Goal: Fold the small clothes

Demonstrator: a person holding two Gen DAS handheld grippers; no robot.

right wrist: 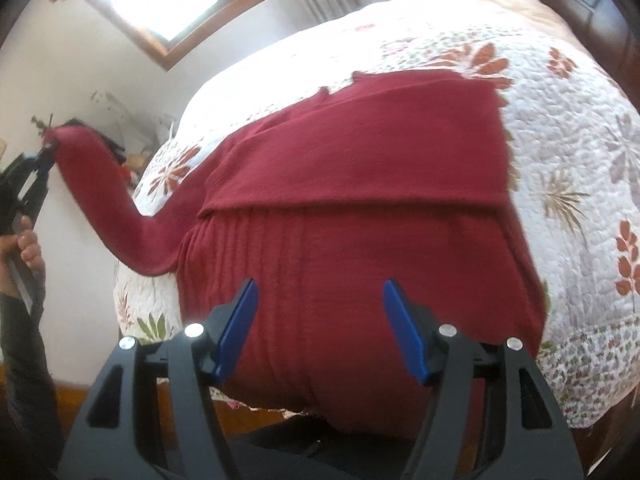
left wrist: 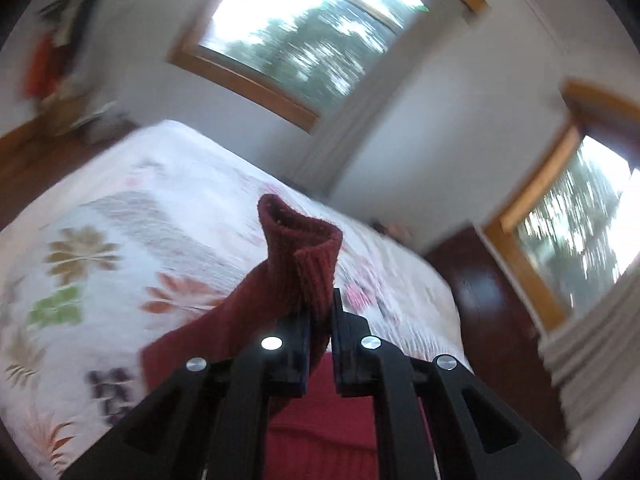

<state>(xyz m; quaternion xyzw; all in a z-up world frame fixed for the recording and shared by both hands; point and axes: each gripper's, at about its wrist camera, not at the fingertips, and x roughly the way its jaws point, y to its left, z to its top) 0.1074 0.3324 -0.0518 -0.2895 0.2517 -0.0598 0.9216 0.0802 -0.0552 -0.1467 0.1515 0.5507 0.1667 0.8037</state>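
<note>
A dark red knit sweater (right wrist: 360, 200) lies spread on the floral bedspread (right wrist: 580, 160), its right sleeve folded across the body. My left gripper (left wrist: 321, 304) is shut on the cuff of the sleeve (left wrist: 304, 248), holding it up off the bed; in the right wrist view that sleeve (right wrist: 104, 184) stretches out to the left, up to the left gripper (right wrist: 42, 156). My right gripper (right wrist: 318, 292) hovers open over the sweater's lower body, with nothing between its blue pads (right wrist: 240, 320).
The bed's front edge (right wrist: 600, 380) sits close to the right gripper. A hand (right wrist: 28, 244) and dark sleeve hold the left gripper at the far left. Windows (left wrist: 308, 24), white walls, a dark wooden cabinet (left wrist: 488, 300) and a wooden floor (left wrist: 32, 160) surround the bed.
</note>
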